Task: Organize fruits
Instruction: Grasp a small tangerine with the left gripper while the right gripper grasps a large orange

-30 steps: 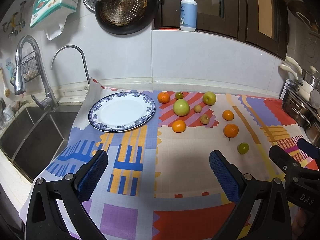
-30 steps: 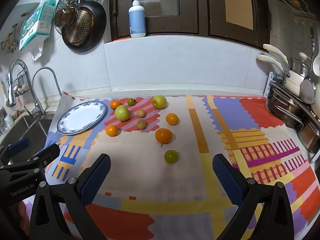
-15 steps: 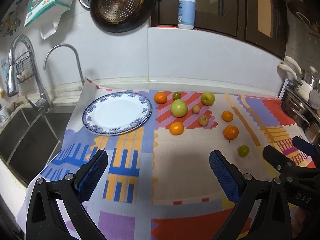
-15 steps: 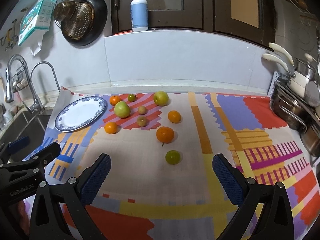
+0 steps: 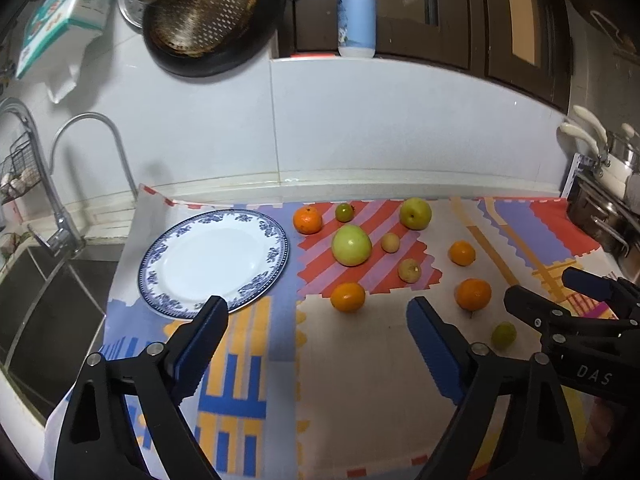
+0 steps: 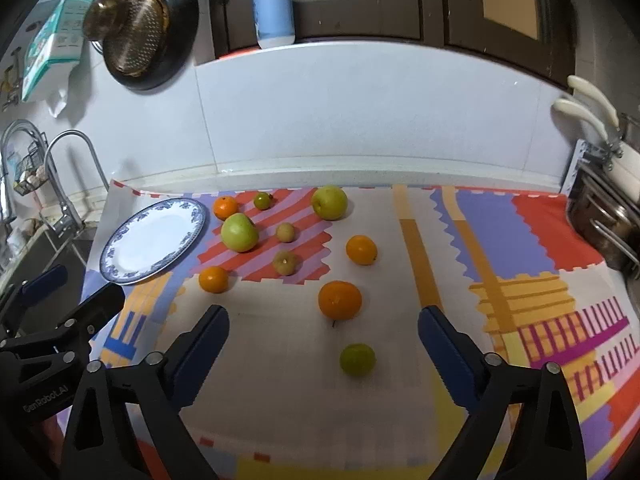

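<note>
A table covered with a colourful patterned cloth (image 5: 360, 400) is seen, and the fruits are spread on its far middle part. A white round plate with a blue flowered rim (image 5: 214, 262) is placed at the far left of the cloth, beside the steel sink (image 5: 44, 312), and nothing is lying on it. Just to the right of the plate a large green apple (image 5: 351, 245) is found, with a small orange (image 5: 307, 219) and a small dark green fruit (image 5: 344, 212) behind it. A yellow-green apple (image 5: 415, 213) is lying farther right. Two small yellowish fruits (image 5: 390, 242) are lying between the apples. Three more oranges (image 6: 340, 299) are seen nearer, and one small green citrus (image 6: 357, 359) is the nearest fruit.

The left hand-held gripper (image 5: 316, 340) is released; its blue-padded jaws have just been closing a little, and nothing is between them. The right hand-held gripper (image 6: 322, 348) is also released, its jaws have just been closing a little, and the green citrus is seen in the gap, not touched by the pads.

On the right gripper's body the letters "DAS" can be read, and on the left one "GenRobot.AI". A white and blue pump bottle (image 6: 273, 12) is standing on the far ledge; its label cannot be read.
</note>
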`<state>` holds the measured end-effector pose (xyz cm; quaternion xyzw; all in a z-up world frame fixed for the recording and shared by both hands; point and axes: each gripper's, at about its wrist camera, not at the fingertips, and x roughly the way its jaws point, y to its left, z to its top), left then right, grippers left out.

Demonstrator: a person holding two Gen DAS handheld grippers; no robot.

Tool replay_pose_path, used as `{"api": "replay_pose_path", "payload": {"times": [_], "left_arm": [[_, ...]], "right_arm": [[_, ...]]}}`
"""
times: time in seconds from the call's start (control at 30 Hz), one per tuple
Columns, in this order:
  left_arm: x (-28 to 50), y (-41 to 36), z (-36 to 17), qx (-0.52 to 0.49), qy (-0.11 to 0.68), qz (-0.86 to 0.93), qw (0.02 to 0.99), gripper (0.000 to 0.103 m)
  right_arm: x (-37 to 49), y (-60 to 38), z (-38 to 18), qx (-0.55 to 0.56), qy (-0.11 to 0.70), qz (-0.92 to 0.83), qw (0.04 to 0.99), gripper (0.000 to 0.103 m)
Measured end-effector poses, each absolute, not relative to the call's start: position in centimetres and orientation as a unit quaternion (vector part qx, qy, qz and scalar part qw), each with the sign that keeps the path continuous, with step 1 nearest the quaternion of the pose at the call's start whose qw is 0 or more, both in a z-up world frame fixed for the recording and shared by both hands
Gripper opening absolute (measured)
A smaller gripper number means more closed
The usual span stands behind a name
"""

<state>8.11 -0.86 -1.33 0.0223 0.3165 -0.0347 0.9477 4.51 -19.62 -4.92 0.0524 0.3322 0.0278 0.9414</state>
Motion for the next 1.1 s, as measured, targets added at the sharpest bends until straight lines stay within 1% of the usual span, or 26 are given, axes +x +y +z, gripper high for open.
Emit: {"api": "replay_pose_path", "payload": {"times": [0.17, 0.2, 0.33, 0.43, 0.5, 0.63, 0.7, 0.77, 0.83, 0.87, 0.97, 1.03, 1.1], "left_arm": [[10.4, -1.5, -2.8, 0.03, 0.332, -0.039, 0.942, 0.087], [10.8, -1.6, -3.1, 0.03, 0.336, -0.041, 0.941, 0.084], [12.6, -1.9, -4.5, 0.03, 0.353, -0.049, 0.934, 0.083], [13.9, -2.2, -5.7, 0.029, 0.366, -0.051, 0.929, 0.08], [14.7, -2.4, -6.4, 0.028, 0.377, -0.054, 0.924, 0.076], [15.9, -2.8, -7.6, 0.026, 0.389, -0.062, 0.919, 0.074], [16.4, -2.9, -8.1, 0.026, 0.396, -0.066, 0.915, 0.07], [16.9, -3.0, -8.5, 0.023, 0.403, -0.071, 0.912, 0.069], [17.2, -3.1, -8.9, 0.022, 0.408, -0.073, 0.91, 0.065], [17.3, -3.2, -9.0, 0.021, 0.41, -0.075, 0.909, 0.061], [17.7, -3.2, -9.2, 0.018, 0.414, -0.075, 0.907, 0.059], [17.9, -3.2, -9.3, 0.018, 0.415, -0.075, 0.907, 0.055], [18.1, -3.1, -9.4, 0.016, 0.417, -0.076, 0.906, 0.05]], "right_arm": [[6.9, -19.9, -6.6, 0.066, 0.361, 0.035, 0.929, 0.086], [7.3, -20.0, -7.0, 0.068, 0.367, 0.035, 0.927, 0.085], [8.9, -20.2, -8.6, 0.075, 0.389, 0.038, 0.917, 0.081], [9.9, -20.3, -9.5, 0.079, 0.401, 0.04, 0.912, 0.077], [10.6, -20.5, -10.0, 0.083, 0.406, 0.04, 0.909, 0.074], [11.6, -20.7, -11.1, 0.092, 0.421, 0.04, 0.902, 0.07], [11.9, -20.7, -11.4, 0.091, 0.427, 0.041, 0.899, 0.067], [12.2, -20.8, -11.8, 0.092, 0.432, 0.042, 0.896, 0.065], [12.5, -20.7, -12.0, 0.093, 0.435, 0.043, 0.894, 0.063], [12.6, -20.8, -12.1, 0.094, 0.436, 0.043, 0.894, 0.062], [12.9, -20.7, -12.2, 0.092, 0.435, 0.043, 0.894, 0.06], [13.1, -20.6, -12.2, 0.091, 0.435, 0.043, 0.895, 0.058], [13.1, -20.6, -12.2, 0.09, 0.435, 0.043, 0.895, 0.054]]}}
